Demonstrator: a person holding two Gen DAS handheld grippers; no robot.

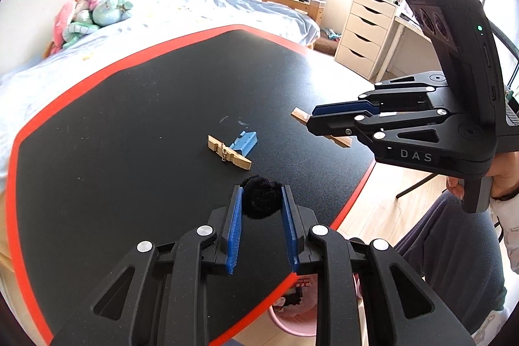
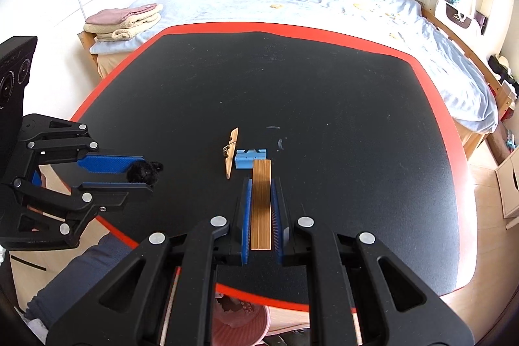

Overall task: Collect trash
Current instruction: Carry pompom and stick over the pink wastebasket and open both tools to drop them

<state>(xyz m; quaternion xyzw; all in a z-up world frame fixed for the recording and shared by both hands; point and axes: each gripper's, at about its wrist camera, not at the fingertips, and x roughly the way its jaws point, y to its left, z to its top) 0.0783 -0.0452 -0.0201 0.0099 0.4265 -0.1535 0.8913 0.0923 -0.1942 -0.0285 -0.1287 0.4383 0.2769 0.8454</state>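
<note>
My left gripper [image 1: 261,195] is shut on a black fuzzy ball [image 1: 261,197], held just above the black table; it also shows in the right wrist view [image 2: 144,172]. My right gripper [image 2: 261,184] is shut on a flat wooden strip [image 2: 261,203], which also shows in the left wrist view [image 1: 300,113] sticking out past the right gripper [image 1: 309,119]. A wooden clothespin [image 1: 229,152] and a small blue plastic piece [image 1: 245,143] lie side by side mid-table, just ahead of the strip's tip in the right wrist view [image 2: 250,158].
The black table has a red rim [image 1: 107,62]. A pink bin [image 2: 241,321] stands on the floor below the table's near edge. A bed [image 2: 292,8] with plush toys lies beyond the table. White drawers [image 1: 365,34] stand at the right.
</note>
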